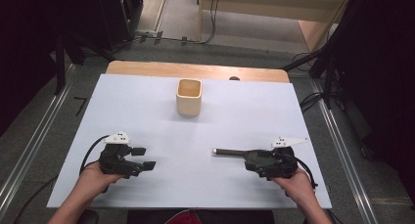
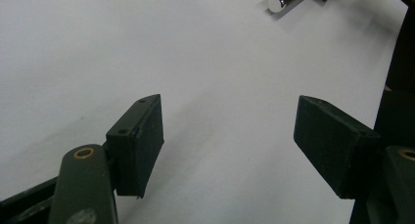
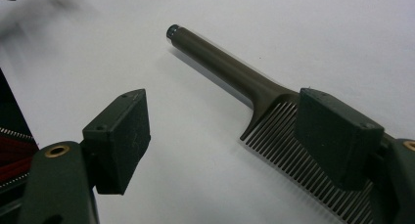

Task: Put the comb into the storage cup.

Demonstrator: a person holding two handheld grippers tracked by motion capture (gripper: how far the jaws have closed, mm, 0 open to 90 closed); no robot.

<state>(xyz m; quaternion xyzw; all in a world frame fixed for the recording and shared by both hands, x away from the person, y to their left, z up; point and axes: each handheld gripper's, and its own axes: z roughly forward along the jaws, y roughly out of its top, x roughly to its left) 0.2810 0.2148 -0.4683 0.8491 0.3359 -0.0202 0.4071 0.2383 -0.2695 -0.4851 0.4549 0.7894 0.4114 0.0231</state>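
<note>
A dark comb (image 1: 229, 152) with a long round handle lies flat on the white table (image 1: 147, 111), its handle pointing left. My right gripper (image 1: 248, 160) is open at the comb's toothed end. In the right gripper view the comb (image 3: 220, 62) runs from upper left to lower right, and its teeth pass behind the right jaw of my right gripper (image 3: 222, 131); the left jaw stands well clear of it. My left gripper (image 1: 147, 157) rests open at the front left, nothing between its jaws. In the left gripper view, beyond the left gripper (image 2: 227, 131), the comb's shiny handle tip (image 2: 280, 1) is at the top.
A square wooden cup (image 1: 189, 97) stands upright at the back middle of the table. The wooden edge (image 1: 195, 70) of the table runs behind the white sheet. Dark stands and cables surround the table on the floor.
</note>
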